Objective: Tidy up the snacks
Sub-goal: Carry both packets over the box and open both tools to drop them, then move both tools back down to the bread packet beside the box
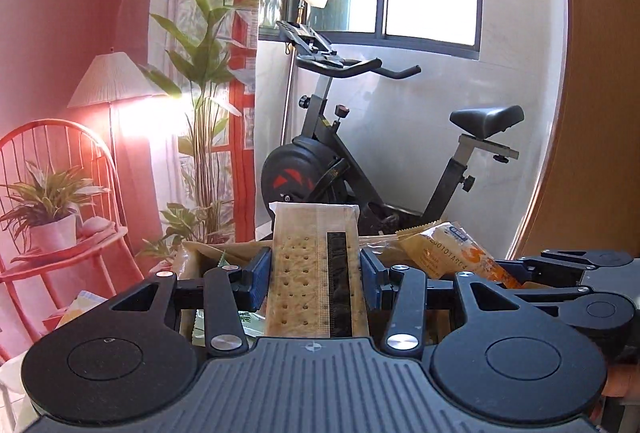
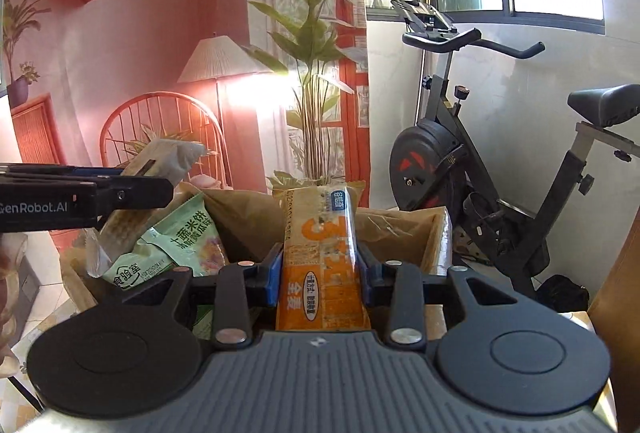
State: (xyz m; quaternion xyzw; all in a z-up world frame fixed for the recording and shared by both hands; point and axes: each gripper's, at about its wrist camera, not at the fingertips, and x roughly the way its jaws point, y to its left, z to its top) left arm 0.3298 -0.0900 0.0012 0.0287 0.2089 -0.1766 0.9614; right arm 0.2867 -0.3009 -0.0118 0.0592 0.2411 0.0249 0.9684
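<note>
The left gripper (image 1: 316, 273) is clamped on a clear-wrapped cracker pack (image 1: 316, 265), the right gripper (image 2: 322, 269) on an orange snack packet (image 2: 320, 261); both sit above a cardboard box (image 2: 400, 229), its contents mostly hidden.

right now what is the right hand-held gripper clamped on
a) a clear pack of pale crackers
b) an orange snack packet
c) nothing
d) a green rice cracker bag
b: in the right wrist view the right hand-held gripper has both blue pads pressed against the sides of the orange snack packet, which stands upright between them.
</note>
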